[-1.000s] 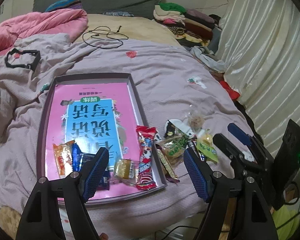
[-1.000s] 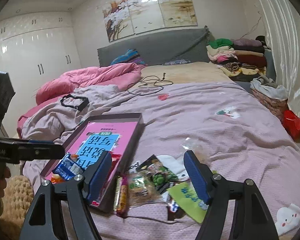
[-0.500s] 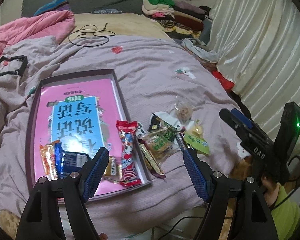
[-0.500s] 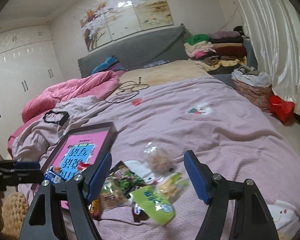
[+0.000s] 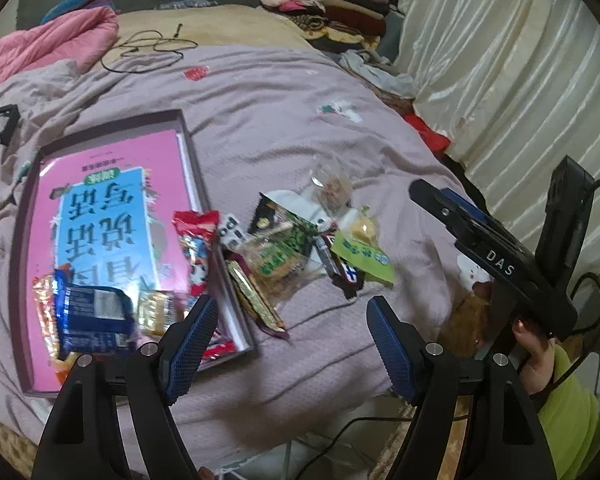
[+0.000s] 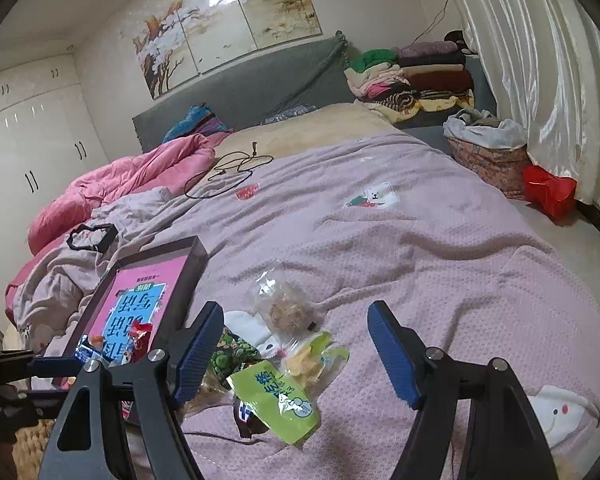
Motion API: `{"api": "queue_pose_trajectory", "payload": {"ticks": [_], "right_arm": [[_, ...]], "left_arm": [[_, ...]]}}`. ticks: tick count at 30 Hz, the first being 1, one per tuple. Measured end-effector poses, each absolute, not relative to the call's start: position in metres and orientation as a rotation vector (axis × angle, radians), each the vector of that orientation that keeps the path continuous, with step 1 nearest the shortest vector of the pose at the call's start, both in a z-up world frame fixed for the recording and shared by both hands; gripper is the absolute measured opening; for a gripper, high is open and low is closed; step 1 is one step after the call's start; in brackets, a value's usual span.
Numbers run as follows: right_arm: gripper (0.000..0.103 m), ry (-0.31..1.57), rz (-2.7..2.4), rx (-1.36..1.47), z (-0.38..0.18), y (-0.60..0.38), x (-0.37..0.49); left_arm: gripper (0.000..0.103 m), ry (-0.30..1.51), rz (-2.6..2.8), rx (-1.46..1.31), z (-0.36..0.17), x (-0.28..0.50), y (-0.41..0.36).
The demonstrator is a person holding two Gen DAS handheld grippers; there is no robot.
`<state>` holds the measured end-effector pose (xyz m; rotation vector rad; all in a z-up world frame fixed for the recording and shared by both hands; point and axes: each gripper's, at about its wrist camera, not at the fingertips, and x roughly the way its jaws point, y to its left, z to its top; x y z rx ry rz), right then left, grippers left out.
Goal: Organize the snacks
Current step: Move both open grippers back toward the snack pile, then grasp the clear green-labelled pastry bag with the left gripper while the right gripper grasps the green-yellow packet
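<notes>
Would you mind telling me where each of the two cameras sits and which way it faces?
Left wrist: on the left gripper, looking down at the tray and the snack pile; its open fingers, the right gripper and a hand show.
Right wrist: on the right gripper, looking across the bed to the headboard; its open fingers and the left gripper show.
Shared: tray, green packet, bed.
</notes>
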<state>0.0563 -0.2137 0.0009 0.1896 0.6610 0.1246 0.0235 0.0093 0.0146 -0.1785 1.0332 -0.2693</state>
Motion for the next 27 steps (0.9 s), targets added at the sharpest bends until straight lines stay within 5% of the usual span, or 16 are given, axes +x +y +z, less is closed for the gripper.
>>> {"api": "queue_pose_trajectory", "payload": {"ticks": [6, 16, 27], "right_arm": [[0.074, 0.670, 0.131, 0.187, -0.002, -0.212, 0.057], [0.074, 0.679, 0.144, 0.221, -0.004, -0.218, 0.059], [0.074, 0.677, 0.162, 0.267, -0.006, -0.226, 0.060]], "left_arm": [[0.074, 1.071, -0.279, -0.185, 0.004, 0.028, 0.001], [0.040, 1.194, -0.235, -0.180, -0.025, 0.050, -0.012], [0.039, 1.299, -0.072, -0.092, -0.049, 0.076, -0.025]]}}
